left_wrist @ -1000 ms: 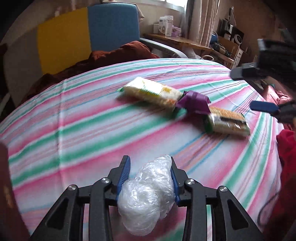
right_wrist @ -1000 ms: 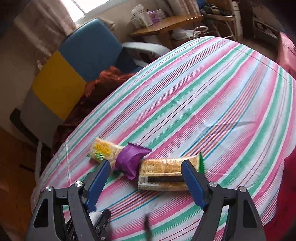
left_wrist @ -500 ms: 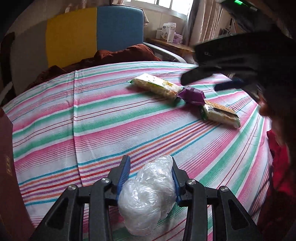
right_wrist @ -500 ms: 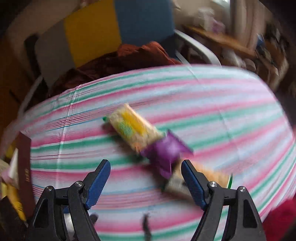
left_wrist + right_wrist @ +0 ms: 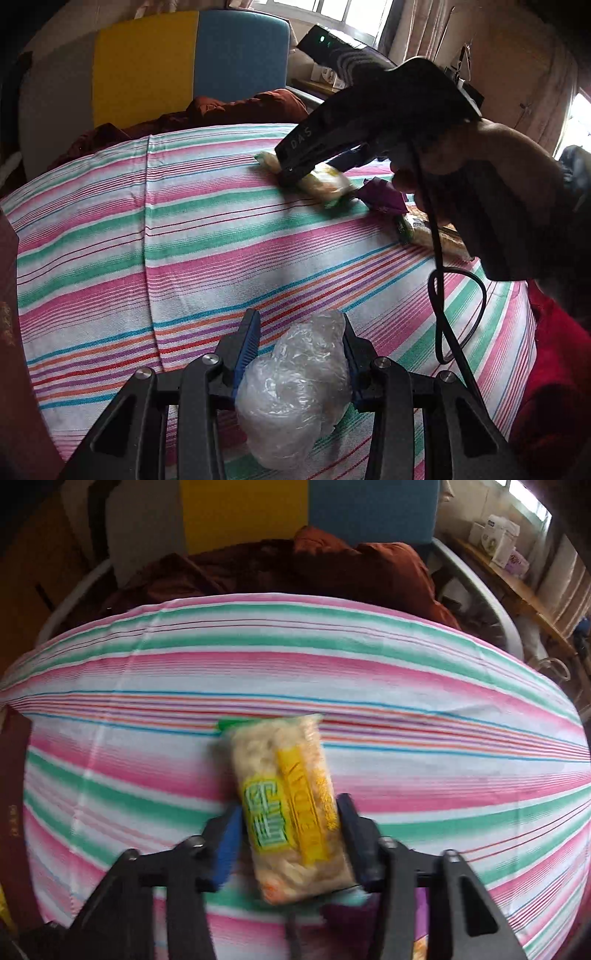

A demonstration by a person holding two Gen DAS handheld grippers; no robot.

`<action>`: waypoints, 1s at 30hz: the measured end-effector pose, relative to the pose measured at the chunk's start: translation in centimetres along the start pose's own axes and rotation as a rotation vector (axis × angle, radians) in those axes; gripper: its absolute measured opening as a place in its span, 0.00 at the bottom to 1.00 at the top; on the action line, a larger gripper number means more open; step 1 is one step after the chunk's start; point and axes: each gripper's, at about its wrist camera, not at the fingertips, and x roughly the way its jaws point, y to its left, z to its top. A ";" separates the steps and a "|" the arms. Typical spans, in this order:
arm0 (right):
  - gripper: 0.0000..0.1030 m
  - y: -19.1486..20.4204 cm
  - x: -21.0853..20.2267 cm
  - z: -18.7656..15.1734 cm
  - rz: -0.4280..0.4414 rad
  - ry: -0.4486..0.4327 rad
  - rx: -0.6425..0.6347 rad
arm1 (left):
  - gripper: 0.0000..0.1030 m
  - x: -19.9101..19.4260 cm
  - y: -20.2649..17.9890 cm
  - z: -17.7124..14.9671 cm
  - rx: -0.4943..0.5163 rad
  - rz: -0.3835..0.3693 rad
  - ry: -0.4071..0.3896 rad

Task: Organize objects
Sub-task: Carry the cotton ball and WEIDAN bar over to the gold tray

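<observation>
Pinching a crumpled ball of clear plastic wrap [image 5: 295,387] between its blue-padded fingers [image 5: 246,345], the left claw [image 5: 299,343] sits at the bottom centre of the left wrist view, low over the striped cloth [image 5: 184,240] that covers the table. The wrap bulges out past both fingers and fills the gap between them.

Toward the upper right of that view, the right claw [image 5: 295,173] reaches down onto a yellow-and-green snack pack [image 5: 325,184], with the person's hand [image 5: 480,177] gripping its black body and a black cable [image 5: 439,295] hanging from it in a loop. Just to the right of the pack lies a purple wrapper [image 5: 384,195], and beyond that a second cracker pack [image 5: 424,232], partly hidden behind the hand.

From the right wrist view, the right claw [image 5: 290,816] has its fingers closed against the two long sides of the snack pack [image 5: 291,808], which lies lengthwise between them in the lower centre of the frame. Whether the pack is lifted or resting on the cloth [image 5: 406,686] I cannot tell. A sliver of the purple wrapper [image 5: 347,915] shows at the bottom, under the claw.

Behind the table, at the top of both views, stands a chair with a yellow and blue back [image 5: 192,62], with a rust-brown blanket [image 5: 332,565] heaped on it.
</observation>
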 end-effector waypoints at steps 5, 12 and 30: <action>0.46 2.9 -1.2 -2.9 0.094 0.039 -0.080 | 0.41 -0.2 0.0 0.1 0.001 0.002 0.001; 0.46 4.0 -2.9 -6.7 0.153 0.087 -0.052 | 0.39 -1.5 -0.9 -1.0 0.061 0.059 0.011; 0.46 6.1 -3.8 -10.3 0.060 0.015 -0.058 | 0.39 -4.4 -1.6 -4.7 0.132 0.126 -0.020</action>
